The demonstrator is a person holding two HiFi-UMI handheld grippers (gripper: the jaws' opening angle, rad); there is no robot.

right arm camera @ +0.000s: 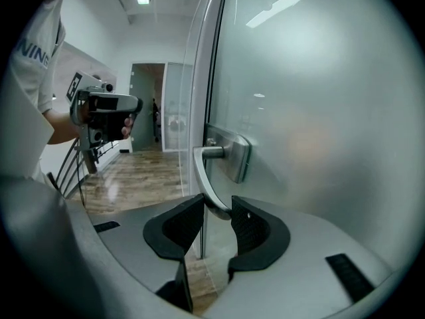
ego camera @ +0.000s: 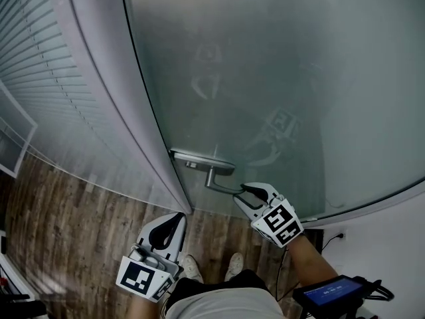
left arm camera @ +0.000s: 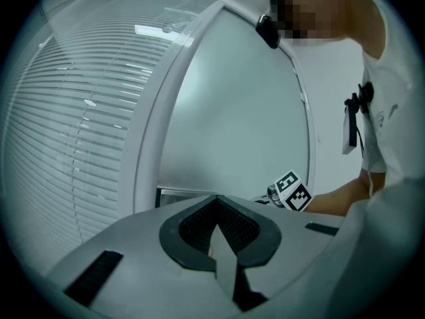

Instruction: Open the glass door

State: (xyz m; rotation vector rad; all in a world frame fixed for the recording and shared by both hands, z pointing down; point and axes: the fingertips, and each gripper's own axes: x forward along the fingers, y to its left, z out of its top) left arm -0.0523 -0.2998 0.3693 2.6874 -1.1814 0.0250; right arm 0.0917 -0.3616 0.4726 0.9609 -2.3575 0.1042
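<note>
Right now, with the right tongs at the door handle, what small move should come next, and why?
Probably press the door handle down to unlatch it. The right tongs grip its tip, it does not look turned yet, and the glass door looks shut.

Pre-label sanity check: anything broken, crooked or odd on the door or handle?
Nothing stands out. The glass door shows no cracks, and its lever handle looks intact on its plate. The right gripper is closed on the lever's end. The left gripper is shut, empty and clear of the handle.
</note>
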